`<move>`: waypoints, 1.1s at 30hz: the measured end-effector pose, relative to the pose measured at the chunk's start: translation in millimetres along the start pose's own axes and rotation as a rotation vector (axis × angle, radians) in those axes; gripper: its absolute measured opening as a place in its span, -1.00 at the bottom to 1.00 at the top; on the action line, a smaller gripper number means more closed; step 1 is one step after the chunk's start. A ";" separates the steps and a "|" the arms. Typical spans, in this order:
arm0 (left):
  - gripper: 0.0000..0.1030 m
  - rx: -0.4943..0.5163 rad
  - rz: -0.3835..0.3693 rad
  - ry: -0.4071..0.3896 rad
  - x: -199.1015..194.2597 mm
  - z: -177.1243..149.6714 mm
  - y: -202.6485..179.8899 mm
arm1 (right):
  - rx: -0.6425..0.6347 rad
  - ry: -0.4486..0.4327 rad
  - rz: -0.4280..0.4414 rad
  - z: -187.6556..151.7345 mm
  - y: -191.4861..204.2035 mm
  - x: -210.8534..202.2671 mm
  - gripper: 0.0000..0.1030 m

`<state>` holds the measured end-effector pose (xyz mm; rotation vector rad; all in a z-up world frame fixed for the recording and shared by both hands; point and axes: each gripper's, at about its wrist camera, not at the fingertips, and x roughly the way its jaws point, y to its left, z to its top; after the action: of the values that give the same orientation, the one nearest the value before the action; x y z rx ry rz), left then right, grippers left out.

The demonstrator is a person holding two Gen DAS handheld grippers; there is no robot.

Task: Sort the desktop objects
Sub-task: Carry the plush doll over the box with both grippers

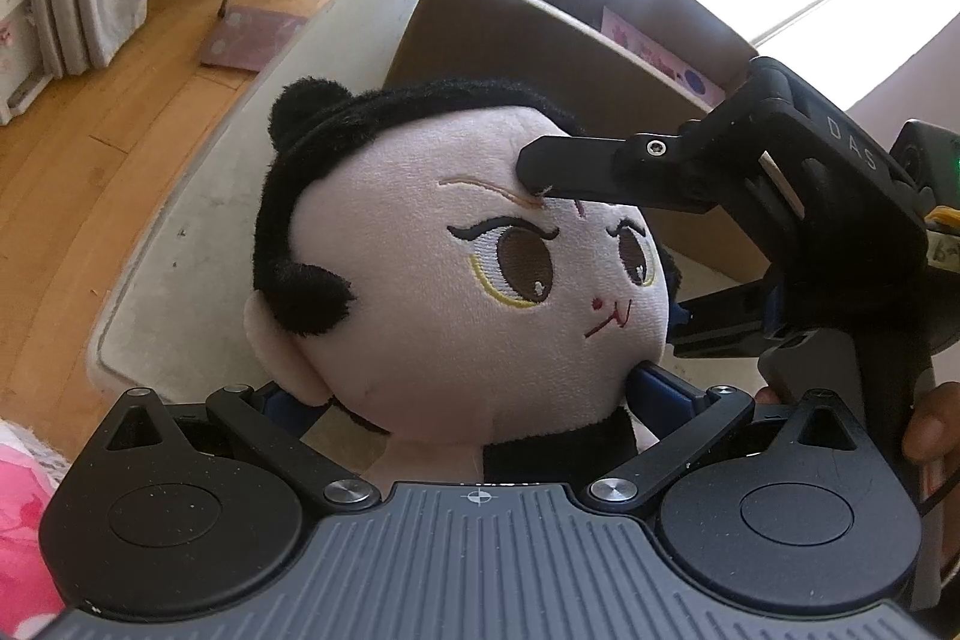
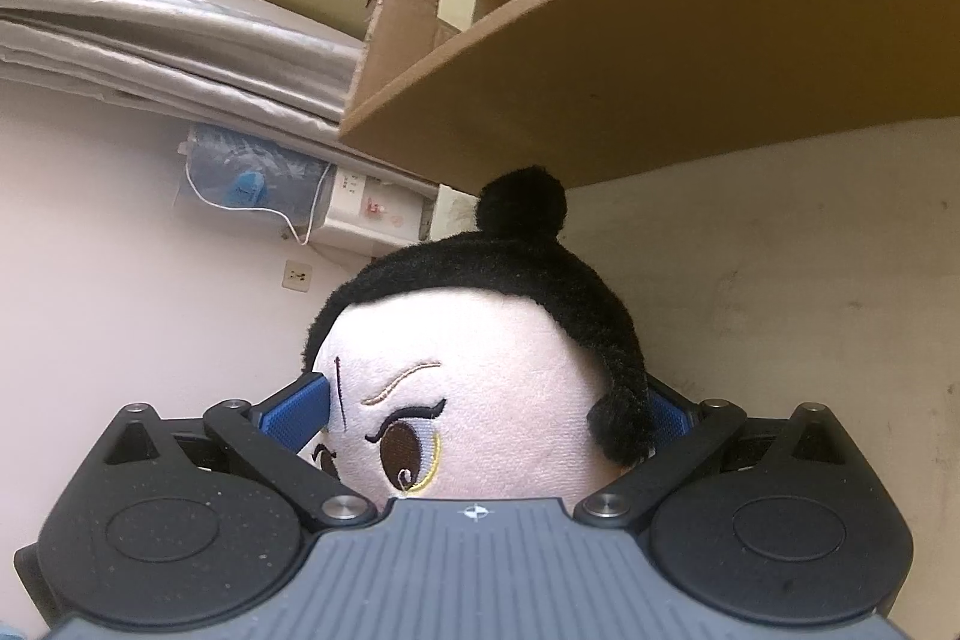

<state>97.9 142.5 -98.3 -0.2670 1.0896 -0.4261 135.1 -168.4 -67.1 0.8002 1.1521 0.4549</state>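
Observation:
A plush doll [image 1: 432, 292] with a pale pink face, black hair and a bun fills the left wrist view. My left gripper [image 1: 474, 394] is shut on it at the neck, a blue pad [image 1: 657, 388] pressing under the chin. From the right, my right gripper [image 1: 603, 241] clamps the doll's head, one black finger [image 1: 558, 166] lying across the forehead. In the right wrist view the doll [image 2: 492, 388] sits between the right gripper's [image 2: 486, 418] blue pads [image 2: 297, 412], which press on its brow and its hair. The doll's body is hidden below the left gripper.
An open cardboard box [image 1: 540, 40] stands on the white table [image 1: 198, 250] just behind the doll, its wall [image 2: 660, 70] close above the bun. A hand [image 1: 930, 424] holds the right gripper. Pink fabric [image 1: 18, 520] lies at the lower left. Wooden floor [image 1: 90, 148] lies beyond the table's edge.

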 end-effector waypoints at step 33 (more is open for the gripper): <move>1.00 0.151 0.194 -0.219 -68.3 26.6 -77.5 | -0.088 -0.082 0.253 32.9 64.4 -66.3 1.00</move>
<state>79.2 105.2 -0.1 -0.0712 0.8545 -0.2958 146.6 -183.1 29.2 0.8837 0.9523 0.6720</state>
